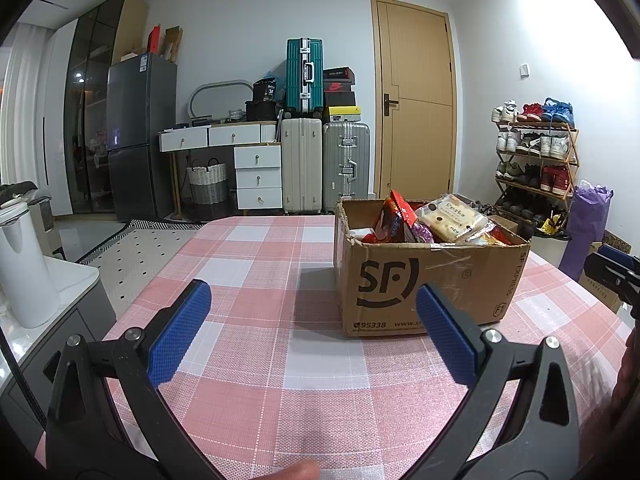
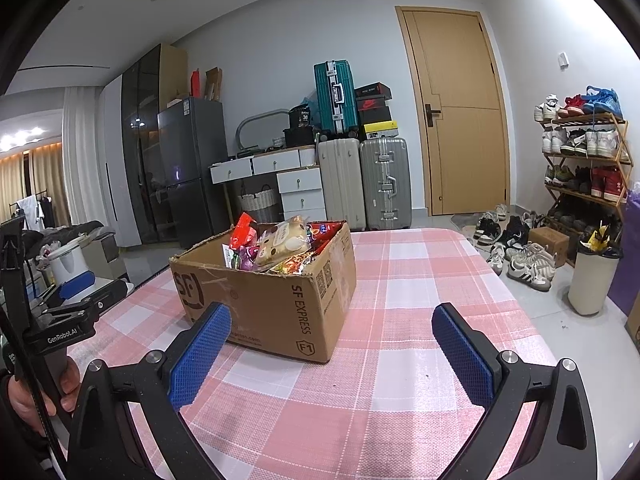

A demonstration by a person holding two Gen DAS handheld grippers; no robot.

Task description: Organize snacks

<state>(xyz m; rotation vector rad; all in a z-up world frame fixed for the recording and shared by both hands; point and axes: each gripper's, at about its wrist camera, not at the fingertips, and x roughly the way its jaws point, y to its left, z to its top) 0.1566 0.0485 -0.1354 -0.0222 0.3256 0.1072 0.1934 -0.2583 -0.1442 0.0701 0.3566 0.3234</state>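
Observation:
An open cardboard box point(image 1: 424, 284) point(image 2: 280, 304) printed with SF stands on the pink checked tablecloth point(image 1: 280, 360) point(image 2: 400, 360), filled with snack packs. A cream pack with brown dots point(image 1: 452, 218) point(image 2: 282, 242) lies on top, beside a red pack point(image 1: 394, 216) point(image 2: 246, 232). My left gripper point(image 1: 314, 300) is open, its blue pads spread wide, just short of the box's front left. My right gripper point(image 2: 332, 324) is open too, with the box's near right corner ahead of its gap. Neither holds anything.
A white kettle point(image 1: 24, 264) sits on a side cabinet left of the table. Behind the table are suitcases point(image 1: 324, 164), a drawer desk, a fridge and a wooden door point(image 2: 456, 116). A shoe rack point(image 2: 584, 152), loose shoes and a bin point(image 2: 592, 280) stand at the right.

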